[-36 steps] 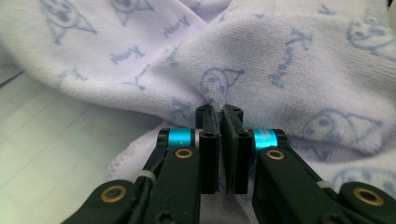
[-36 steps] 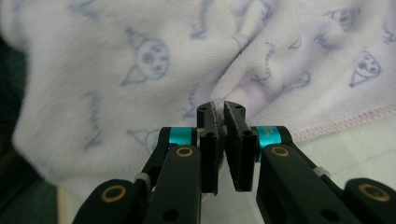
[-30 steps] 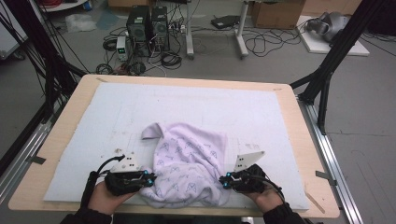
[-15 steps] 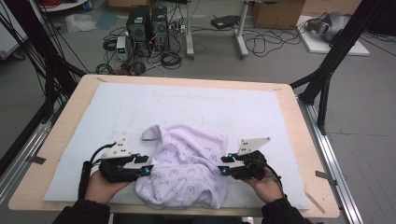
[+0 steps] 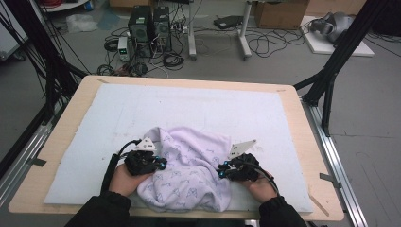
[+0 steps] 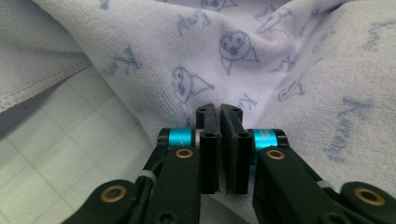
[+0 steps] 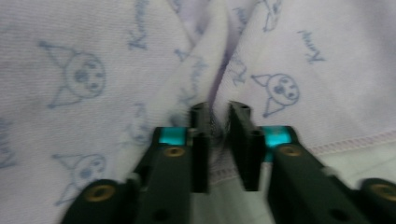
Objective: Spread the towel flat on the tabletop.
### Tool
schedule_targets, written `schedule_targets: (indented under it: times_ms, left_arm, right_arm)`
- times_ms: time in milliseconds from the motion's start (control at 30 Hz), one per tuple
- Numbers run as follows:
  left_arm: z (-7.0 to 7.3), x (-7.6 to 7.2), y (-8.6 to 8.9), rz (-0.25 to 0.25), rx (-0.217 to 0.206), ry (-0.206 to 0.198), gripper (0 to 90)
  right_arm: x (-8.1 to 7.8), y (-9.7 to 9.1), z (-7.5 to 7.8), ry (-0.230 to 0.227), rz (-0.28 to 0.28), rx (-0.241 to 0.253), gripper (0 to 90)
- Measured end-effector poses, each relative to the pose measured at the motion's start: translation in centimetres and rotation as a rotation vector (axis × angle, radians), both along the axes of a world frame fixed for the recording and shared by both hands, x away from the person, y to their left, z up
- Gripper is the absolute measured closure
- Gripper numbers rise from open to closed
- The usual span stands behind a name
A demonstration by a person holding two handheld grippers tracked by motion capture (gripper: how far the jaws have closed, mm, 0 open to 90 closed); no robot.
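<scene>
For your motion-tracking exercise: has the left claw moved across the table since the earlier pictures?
Yes. The left claw has shifted right, away from the table's left edge, and now sits shut on the towel.

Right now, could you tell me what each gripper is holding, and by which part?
The left gripper pinches a fold of the towel on its left side; the right gripper has just been closing on its hemmed right edge.

High view: above the person's side, facing forward and down over the counter point(image 5: 71, 142).
Left gripper view: close on the towel point(image 6: 261, 60).
Right gripper view: equally close, same towel.
</scene>
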State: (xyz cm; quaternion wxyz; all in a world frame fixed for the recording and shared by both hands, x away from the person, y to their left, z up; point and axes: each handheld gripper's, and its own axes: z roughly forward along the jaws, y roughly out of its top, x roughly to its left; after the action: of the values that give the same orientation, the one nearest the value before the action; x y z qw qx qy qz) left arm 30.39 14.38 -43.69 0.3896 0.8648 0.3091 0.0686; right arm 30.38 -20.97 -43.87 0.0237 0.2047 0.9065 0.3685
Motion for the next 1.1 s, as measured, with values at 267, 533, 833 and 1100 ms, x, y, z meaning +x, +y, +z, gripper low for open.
schedule_targets:
  times_ms: [267,533,833,1100]
  left_arm:
    - [1.0,-1.4,1.2,0.0,-0.019,-0.022,87.8]
    - [2.4,-4.6,3.1,-0.036,-0.07,-0.034,87.5]
    - [3.0,-2.4,4.0,0.011,-0.121,-0.076,68.6]
    - [0.4,0.8,1.2,0.019,-0.039,0.016,72.4]
  right_arm:
    - [-1.4,-1.0,0.9,-0.008,0.01,0.013,85.7]
    - [-4.4,-1.9,1.3,0.025,0.065,0.034,84.1]
    - [-1.3,-2.9,3.0,-0.05,-0.079,0.113,62.3]
    - [1.8,-1.6,0.1,-0.022,-0.132,-0.029,68.0]
